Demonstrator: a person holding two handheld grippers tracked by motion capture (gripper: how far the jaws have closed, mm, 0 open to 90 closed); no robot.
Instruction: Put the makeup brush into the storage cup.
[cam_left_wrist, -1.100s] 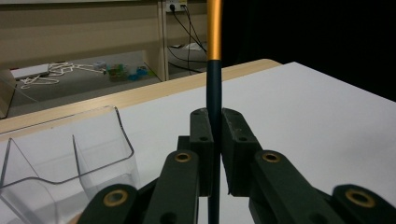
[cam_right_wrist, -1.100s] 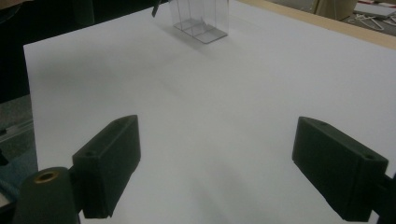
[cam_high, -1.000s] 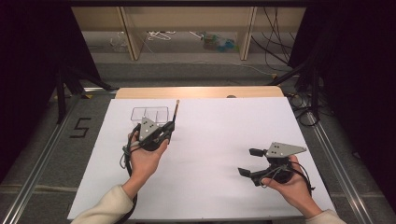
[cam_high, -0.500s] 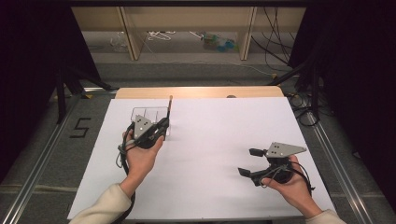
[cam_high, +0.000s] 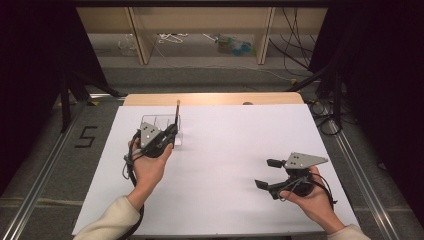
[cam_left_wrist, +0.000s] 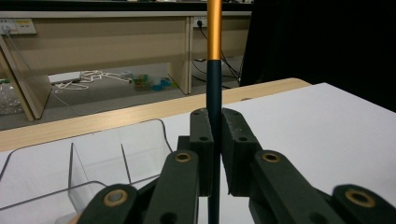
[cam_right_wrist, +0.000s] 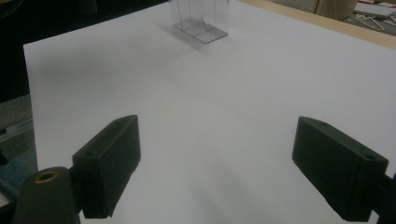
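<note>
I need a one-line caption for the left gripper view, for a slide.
Left gripper shut on an upright dark-and-orange stick, beside a clear divided tray.

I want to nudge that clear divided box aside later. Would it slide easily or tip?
The clear organizer looks thin-walled and so probably light; on the smooth white tabletop it should slide readily. Its base looks broad, so tipping seems unlikely if pushed low. The left tool, shut on the pen, hangs beside it, so a bump could shift it.
</note>
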